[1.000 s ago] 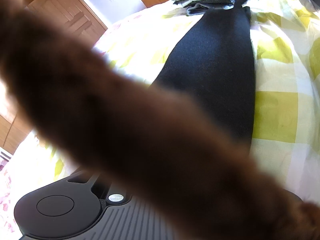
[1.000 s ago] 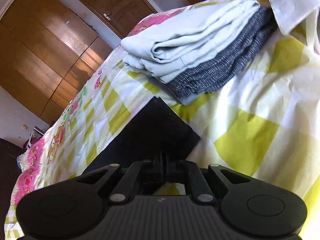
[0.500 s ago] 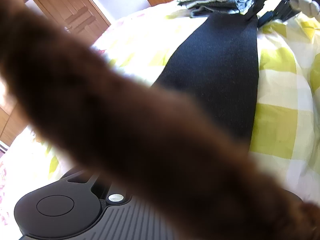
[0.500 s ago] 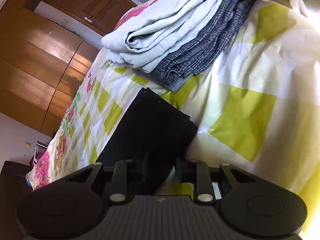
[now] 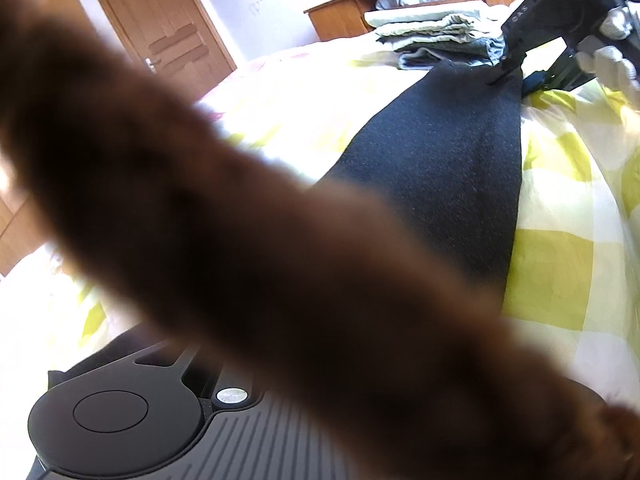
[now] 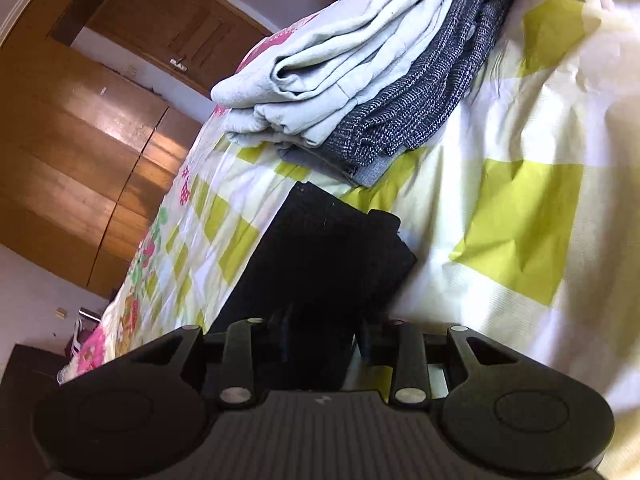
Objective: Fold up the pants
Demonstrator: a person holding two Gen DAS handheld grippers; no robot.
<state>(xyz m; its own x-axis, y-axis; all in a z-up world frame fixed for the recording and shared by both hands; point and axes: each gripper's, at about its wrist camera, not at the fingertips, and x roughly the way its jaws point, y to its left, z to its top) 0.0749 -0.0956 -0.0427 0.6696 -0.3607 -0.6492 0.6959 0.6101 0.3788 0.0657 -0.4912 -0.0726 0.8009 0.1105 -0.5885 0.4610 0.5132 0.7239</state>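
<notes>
A pair of black pants [image 5: 448,184] is laid out lengthwise on a bed covered by a yellow-and-white checked sheet [image 5: 560,272]. In the left wrist view the far end of the pants is seen to be taken up by the right gripper [image 5: 505,69], whose black body is gripped by a hand in a pale glove [image 5: 612,68] at the upper right. Most of this view is blocked by a blurred brown shape [image 5: 248,264] lying close across the lens, so the fingers of the left gripper [image 5: 304,364] are hidden and it cannot be told whether they are spread or pressed together; only part of its black housing is seen at the bottom left.

In the right wrist view the corner of the pants [image 6: 328,256] is drawn between the fingers [image 6: 366,346] of the right gripper [image 6: 320,348], which are closed in on the cloth and pinch it. The gathered end is bunched and slightly lifted off the sheet [image 6: 516,224]. Just beyond it, a stack of folded clothes [image 6: 360,80] rests on the bed, with pale grey garments on top of a dark speckled one. Wooden wardrobe doors [image 6: 92,148] are seen behind the bed, and a wooden shelf unit [image 5: 420,4] stands beyond the stack.
</notes>
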